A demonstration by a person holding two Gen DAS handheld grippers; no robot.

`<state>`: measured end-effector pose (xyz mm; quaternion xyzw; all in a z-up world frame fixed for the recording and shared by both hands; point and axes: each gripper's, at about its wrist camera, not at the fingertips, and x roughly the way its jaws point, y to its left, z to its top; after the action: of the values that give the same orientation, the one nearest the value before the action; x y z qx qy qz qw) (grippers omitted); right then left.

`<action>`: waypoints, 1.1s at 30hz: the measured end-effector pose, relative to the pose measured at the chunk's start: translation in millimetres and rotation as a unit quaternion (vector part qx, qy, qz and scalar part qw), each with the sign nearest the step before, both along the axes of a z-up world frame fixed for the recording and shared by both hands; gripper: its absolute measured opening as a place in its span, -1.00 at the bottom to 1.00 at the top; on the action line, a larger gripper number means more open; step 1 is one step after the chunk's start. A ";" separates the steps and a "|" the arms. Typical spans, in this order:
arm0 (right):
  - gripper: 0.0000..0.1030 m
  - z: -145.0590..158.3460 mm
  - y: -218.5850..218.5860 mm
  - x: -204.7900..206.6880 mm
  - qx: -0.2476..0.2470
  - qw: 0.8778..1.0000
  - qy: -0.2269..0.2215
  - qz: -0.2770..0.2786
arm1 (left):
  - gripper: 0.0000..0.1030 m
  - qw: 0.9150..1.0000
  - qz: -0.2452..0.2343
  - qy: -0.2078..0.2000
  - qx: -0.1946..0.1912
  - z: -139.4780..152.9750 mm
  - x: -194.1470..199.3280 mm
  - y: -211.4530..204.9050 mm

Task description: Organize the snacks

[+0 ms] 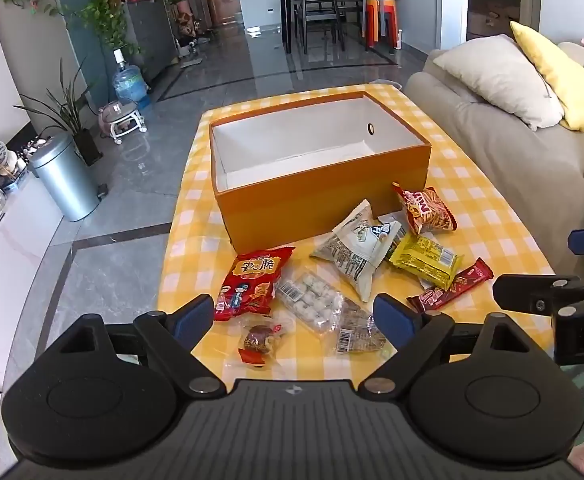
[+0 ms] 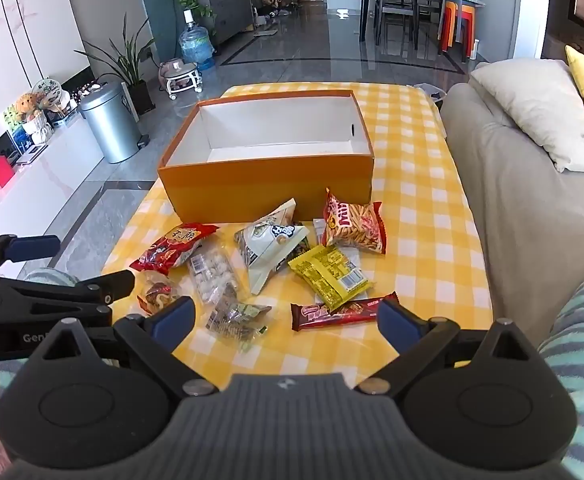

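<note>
An open orange box (image 1: 323,200) (image 2: 268,192) with an empty white inside stands on the yellow checked table (image 1: 487,220) (image 2: 423,216). Several snack packs lie in front of it: a red chip bag (image 1: 252,284) (image 2: 172,246), a white bag (image 1: 355,248) (image 2: 268,248), a yellow pack (image 1: 425,260) (image 2: 331,276), a red stick-snack bag (image 1: 425,210) (image 2: 353,222), a dark red bar (image 1: 451,286) (image 2: 339,312) and clear packs (image 1: 313,300) (image 2: 212,274). My left gripper (image 1: 293,320) is open above the near packs. My right gripper (image 2: 288,320) is open above the bar.
A beige sofa (image 1: 511,148) (image 2: 531,200) with cushions runs along the table's right side. A metal bin (image 1: 66,178) (image 2: 110,124) and plants stand on the floor at the left. The other gripper shows at each view's edge (image 1: 551,296) (image 2: 52,292).
</note>
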<state>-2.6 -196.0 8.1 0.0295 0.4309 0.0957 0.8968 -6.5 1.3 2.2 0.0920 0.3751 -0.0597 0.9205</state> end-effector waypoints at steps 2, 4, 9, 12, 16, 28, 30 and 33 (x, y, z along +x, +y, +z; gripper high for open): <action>0.84 0.1 0.6 -0.3 -0.001 1.000 -0.001 0.000 | 1.00 1.000 0.004 0.028 0.009 -0.1 5.1 -0.6; 0.84 0.3 1.1 -0.5 -0.001 1.000 -0.001 0.001 | 1.00 1.000 0.004 0.027 0.013 -0.7 4.7 -1.8; 0.85 -1.0 -0.4 1.5 0.001 1.000 0.002 0.000 | 1.00 1.000 0.003 0.030 0.008 0.2 4.9 -0.8; 0.85 -1.6 -3.3 2.3 0.001 1.000 0.003 0.000 | 1.00 1.000 0.000 0.031 0.007 2.9 6.5 -2.3; 0.85 -1.9 -0.6 2.4 -0.003 1.000 0.005 -0.001 | 1.00 0.999 0.001 0.033 0.005 -2.4 10.1 -1.6; 0.86 -5.5 0.6 3.2 0.000 1.000 0.010 -0.002 | 1.00 0.999 -0.002 0.036 0.005 -5.2 9.3 -2.2; 0.86 -4.8 1.1 2.9 0.000 1.000 0.011 -0.001 | 1.00 0.999 -0.002 0.038 0.005 -5.7 9.7 -2.3; 0.86 -4.7 0.7 3.0 0.001 1.000 0.013 -0.001 | 1.00 0.999 -0.002 0.041 0.005 -5.9 9.5 -1.8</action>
<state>0.4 -195.4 3.4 0.0319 0.4426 0.0945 0.8912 3.0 -0.5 -3.7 0.0948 0.4124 -0.0636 0.9038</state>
